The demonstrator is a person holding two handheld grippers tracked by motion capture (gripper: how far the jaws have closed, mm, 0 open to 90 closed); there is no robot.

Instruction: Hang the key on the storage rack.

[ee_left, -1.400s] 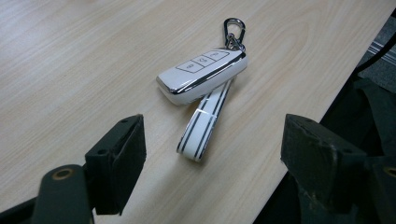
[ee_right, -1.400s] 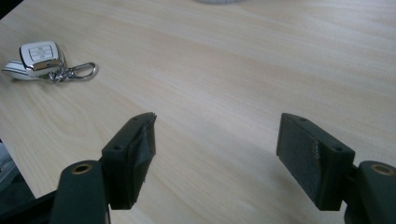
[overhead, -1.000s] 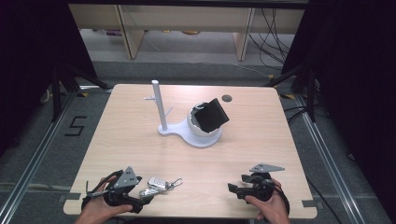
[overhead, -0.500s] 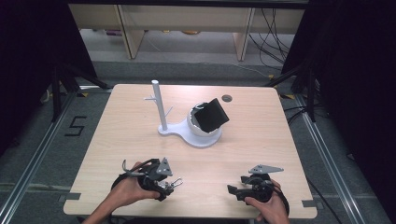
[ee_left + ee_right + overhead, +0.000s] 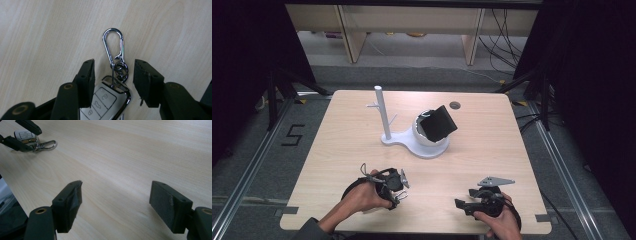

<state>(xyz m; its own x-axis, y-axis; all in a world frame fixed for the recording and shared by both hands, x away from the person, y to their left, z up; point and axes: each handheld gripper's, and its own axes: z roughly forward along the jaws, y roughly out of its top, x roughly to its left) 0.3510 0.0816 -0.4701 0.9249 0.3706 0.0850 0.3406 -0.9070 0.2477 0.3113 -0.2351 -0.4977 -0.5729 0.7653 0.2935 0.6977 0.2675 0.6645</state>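
A silver-and-black car key fob (image 5: 107,100) with a ring and a chrome carabiner clip (image 5: 113,43) lies flat on the light wooden table (image 5: 492,145). My left gripper (image 5: 114,67) points down over it. Its jaws have just been closing and now stand on either side of the fob's top end, with a small gap on each side. In the high view the left gripper (image 5: 396,191) sits at the front left, over the key. My right gripper (image 5: 462,204) rests at the front right, open and holding nothing. The right gripper view shows its own jaws (image 5: 116,195) and, farther off, the fob (image 5: 23,135).
A white stand (image 5: 412,142) with a tall thin post (image 5: 382,112) sits mid-table. Its cup-shaped end holds a tilted black box (image 5: 438,122). A small dark round hole (image 5: 455,105) marks the far side. Black curtains and shelving surround the table.
My left hand has moved to the right, from beside the key to over it, and its jaws have narrowed around the fob. The right hand has not moved.
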